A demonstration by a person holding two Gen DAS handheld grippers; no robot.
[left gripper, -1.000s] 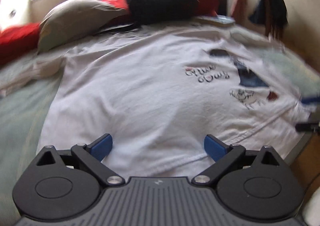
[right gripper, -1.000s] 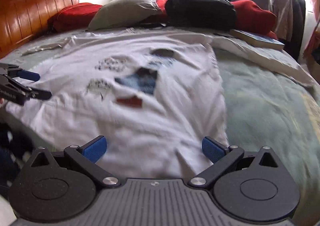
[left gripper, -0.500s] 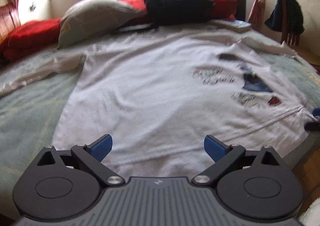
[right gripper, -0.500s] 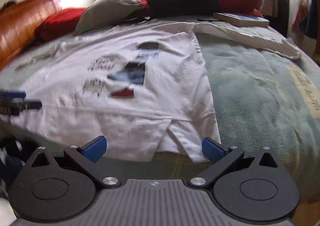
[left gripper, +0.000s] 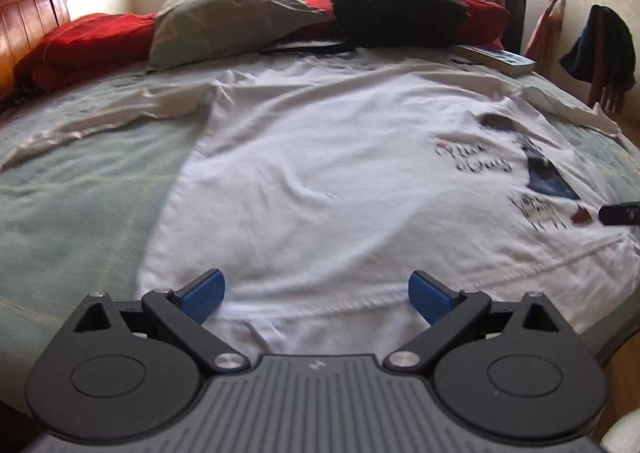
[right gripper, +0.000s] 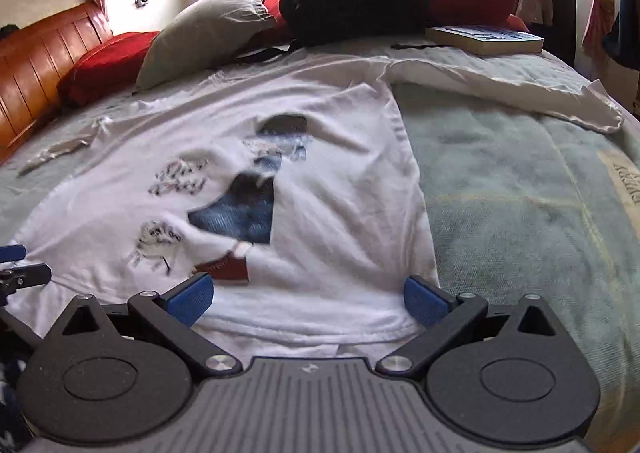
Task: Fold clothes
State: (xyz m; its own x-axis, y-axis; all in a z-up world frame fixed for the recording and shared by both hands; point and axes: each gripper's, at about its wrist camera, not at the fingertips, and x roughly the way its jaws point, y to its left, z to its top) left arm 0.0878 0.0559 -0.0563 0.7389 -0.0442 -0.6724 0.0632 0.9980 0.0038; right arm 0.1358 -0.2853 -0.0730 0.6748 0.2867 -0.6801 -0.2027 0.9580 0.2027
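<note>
1. The white shirt [left gripper: 320, 181] is lying flat on the bed [left gripper: 80, 205], long axis running 6 to 12 o'clock, hem nearest, sleeves spreading toward the pillow [left gripper: 224, 21].
2. The left gripper [left gripper: 316, 293] and right gripper [right gripper: 306, 295] are both hovering released over the hem.

Both grippers [left gripper: 316, 297] [right gripper: 308, 299] now nearer the shirt [left gripper: 320, 189] hem than before
</note>
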